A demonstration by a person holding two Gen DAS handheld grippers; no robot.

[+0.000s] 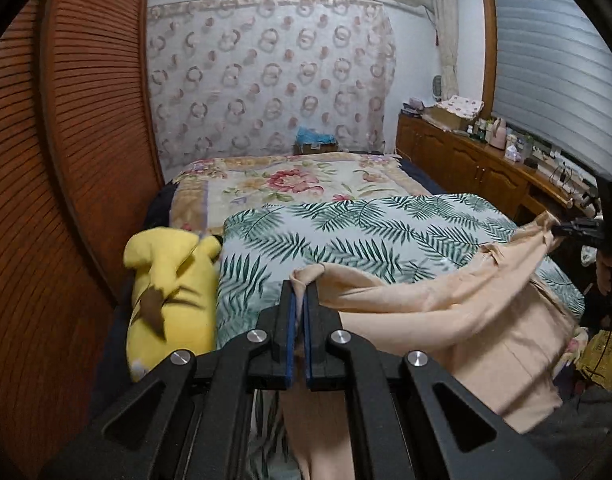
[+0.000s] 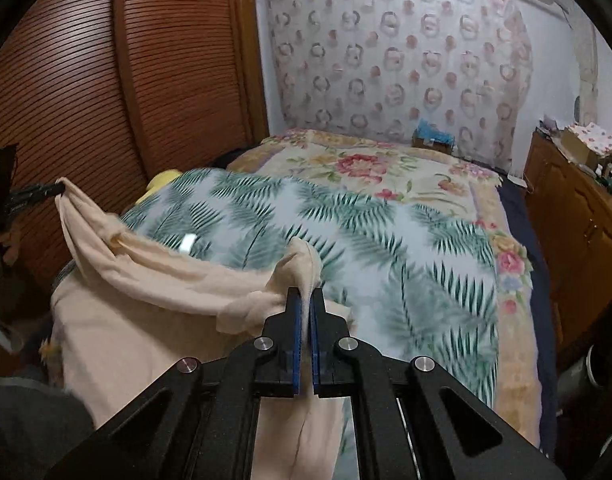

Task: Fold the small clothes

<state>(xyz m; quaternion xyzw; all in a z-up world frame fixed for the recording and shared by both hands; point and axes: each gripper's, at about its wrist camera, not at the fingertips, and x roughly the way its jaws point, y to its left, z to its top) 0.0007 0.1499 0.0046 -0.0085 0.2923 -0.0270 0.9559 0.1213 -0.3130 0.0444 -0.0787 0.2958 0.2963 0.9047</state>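
Peach garment (image 1: pixel 445 300) is held up off the bed, stretched between both grippers over the near edge of the palm-leaf quilt (image 1: pixel 345 236). Left gripper (image 1: pixel 300 292): jaws pressed almost together, a bunched corner of the cloth pinched between the blue pads. Right gripper (image 2: pixel 304 300): likewise nearly shut, clamped on the other top corner. Fabric sags between the two corners and hangs down toward the near side, lower hem cut off by the frame. Quilt surface beyond the garment is open out to its far edge, where the floral blanket (image 2: pixel 385 168) begins. Yellow plush toy (image 1: pixel 170 292) lies just beside the quilt's left edge; in the right wrist view only a yellow sliver shows behind the quilt. Slatted wooden wardrobe (image 1: pixel 66 160) runs close along the left side of the bed; wooden cabinet (image 1: pixel 465 156) with small clutter stands to the right, apart from the bed. Right wrist view is motion-blurred over the quilt; a pale bright patch there cannot be identified. Far wall carries a ring-patterned curtain (image 2: pixel 393 64); a blue item at its foot is too small to tell
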